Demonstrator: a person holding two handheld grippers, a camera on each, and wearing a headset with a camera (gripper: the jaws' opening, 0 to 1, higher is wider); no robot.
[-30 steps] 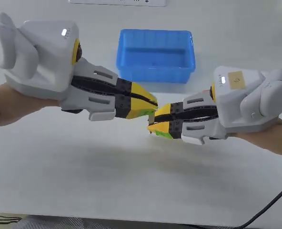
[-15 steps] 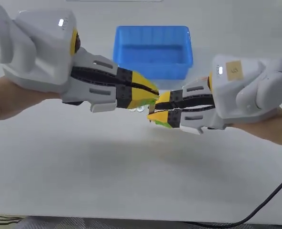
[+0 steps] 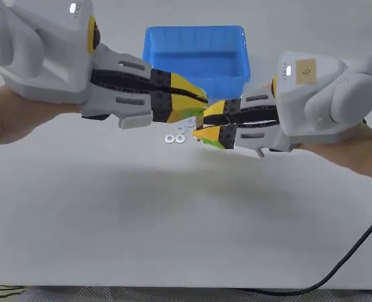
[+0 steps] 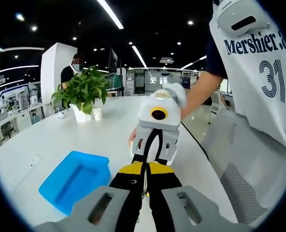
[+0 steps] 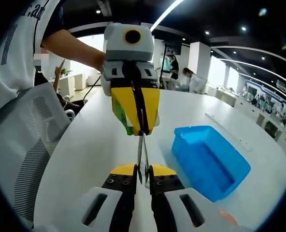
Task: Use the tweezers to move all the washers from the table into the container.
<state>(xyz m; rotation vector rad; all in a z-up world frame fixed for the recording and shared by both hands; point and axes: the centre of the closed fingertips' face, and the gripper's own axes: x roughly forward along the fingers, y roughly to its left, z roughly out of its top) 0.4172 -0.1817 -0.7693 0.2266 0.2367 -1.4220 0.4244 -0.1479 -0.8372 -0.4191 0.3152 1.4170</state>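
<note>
A wide white counter (image 3: 173,220) runs through an open office lit by ceiling strips. A potted plant (image 4: 82,94) stands far beyond the tongs. The two tongs meet tip to tip over the counter, and a bare hand holds each.

The left tongs (image 3: 202,104) reach in from the left with yellow-tipped jaws pressed together. The right tongs (image 3: 198,132) reach in from the opposite side, their jaws also closed, with their tips just under the left tongs' tips.

In the right gripper view the thin metal tweezers (image 5: 143,154) rise from between the right tongs' closed jaws. They run straight into the slit between the left tongs' jaws, so both tongs appear clamped on the tweezers, one at each end.

A few small silver washers (image 3: 178,134) lie loose on the counter. They sit just below the left tongs' tip and just beside the right tongs' tip, on its outer side, and neither tongs touch them.

The blue container (image 3: 195,53) sits on the counter just beyond both tips. It is upright and open on top, and I cannot tell what is inside.

A black cable (image 3: 355,258) trails across the counter behind the right tongs. The person holding the tongs wears a white jersey (image 4: 259,72) with the number 31, and a grey mesh chair (image 5: 22,145) stands behind the left tongs.
</note>
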